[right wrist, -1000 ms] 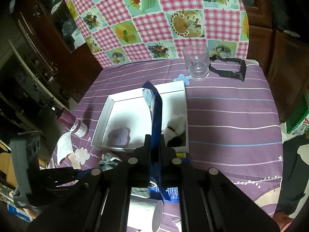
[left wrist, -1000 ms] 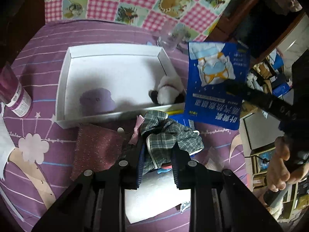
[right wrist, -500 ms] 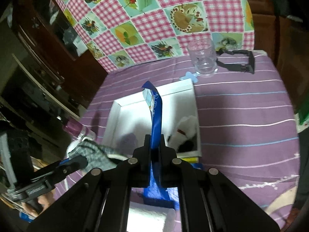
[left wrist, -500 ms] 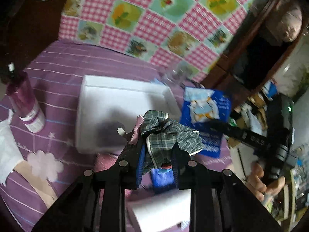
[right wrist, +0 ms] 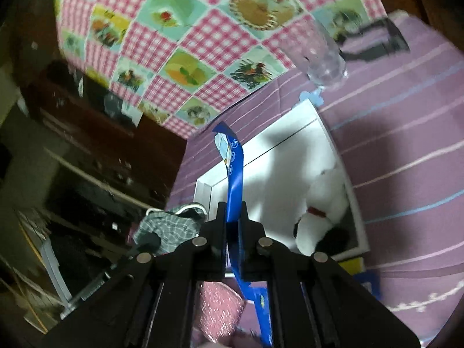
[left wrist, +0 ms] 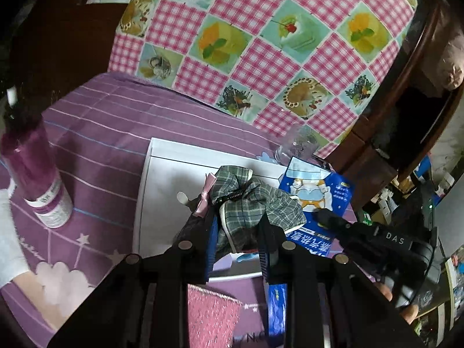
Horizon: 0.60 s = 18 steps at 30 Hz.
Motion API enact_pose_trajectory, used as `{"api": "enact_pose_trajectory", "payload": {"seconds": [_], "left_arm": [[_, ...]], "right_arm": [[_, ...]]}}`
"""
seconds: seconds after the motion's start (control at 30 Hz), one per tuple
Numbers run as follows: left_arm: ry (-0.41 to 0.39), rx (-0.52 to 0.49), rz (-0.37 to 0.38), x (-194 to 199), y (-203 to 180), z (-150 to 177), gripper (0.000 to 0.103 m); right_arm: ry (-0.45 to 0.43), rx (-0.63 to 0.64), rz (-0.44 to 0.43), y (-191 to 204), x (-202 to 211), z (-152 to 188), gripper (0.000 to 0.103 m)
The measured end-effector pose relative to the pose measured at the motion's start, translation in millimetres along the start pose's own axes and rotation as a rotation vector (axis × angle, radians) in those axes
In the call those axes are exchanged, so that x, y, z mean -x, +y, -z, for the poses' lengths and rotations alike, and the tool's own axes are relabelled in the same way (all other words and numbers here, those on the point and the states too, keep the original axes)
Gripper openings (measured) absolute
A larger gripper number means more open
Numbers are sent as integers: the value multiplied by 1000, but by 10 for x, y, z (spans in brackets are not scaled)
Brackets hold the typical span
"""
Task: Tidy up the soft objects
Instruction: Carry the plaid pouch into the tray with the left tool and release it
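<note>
My left gripper [left wrist: 236, 226] is shut on a grey plaid cloth item with a pink bow [left wrist: 246, 200], held above the white tray [left wrist: 162, 171]. My right gripper [right wrist: 232, 217] is shut on a flat blue packet [right wrist: 233, 168], seen edge-on over the tray [right wrist: 290, 150]. The same packet [left wrist: 319, 200] shows face-on in the left wrist view, with the right gripper [left wrist: 327, 217] clamped on its lower edge. The plaid item [right wrist: 168, 226] appears at the left of the right wrist view. A white and black plush toy [right wrist: 324, 208] lies in the tray's near right corner.
A purple bottle [left wrist: 37, 179] stands left of the tray on the striped purple cloth. A clear glass [left wrist: 298, 145] stands behind the tray, a black clip [right wrist: 374, 43] beyond it. A pink glittery sheet [left wrist: 211, 316] lies in front. The checkered cloth [left wrist: 261, 43] rises behind.
The left gripper carried the plaid item forward from the tray's front edge to above the tray. The right gripper sank and rolled, bringing the blue packet lower over the tray.
</note>
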<state>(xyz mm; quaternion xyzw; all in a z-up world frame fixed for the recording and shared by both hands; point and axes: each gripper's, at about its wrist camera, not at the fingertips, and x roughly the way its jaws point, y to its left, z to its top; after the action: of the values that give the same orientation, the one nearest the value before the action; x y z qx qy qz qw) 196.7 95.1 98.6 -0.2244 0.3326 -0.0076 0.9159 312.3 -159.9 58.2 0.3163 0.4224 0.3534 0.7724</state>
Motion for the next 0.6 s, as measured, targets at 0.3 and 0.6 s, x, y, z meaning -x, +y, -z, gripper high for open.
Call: {"api": "enact_pose_trajectory", "payload": {"seconds": [0.3,0.6], "left_arm": [[14,-21,-101,-353,150,156,24],[-39,-108,-95,-172,-53,148,58]], "right_arm": [[-16,-75,-11,-196,-195,51,12],[28,158,268,191,-47,-7,55]]}}
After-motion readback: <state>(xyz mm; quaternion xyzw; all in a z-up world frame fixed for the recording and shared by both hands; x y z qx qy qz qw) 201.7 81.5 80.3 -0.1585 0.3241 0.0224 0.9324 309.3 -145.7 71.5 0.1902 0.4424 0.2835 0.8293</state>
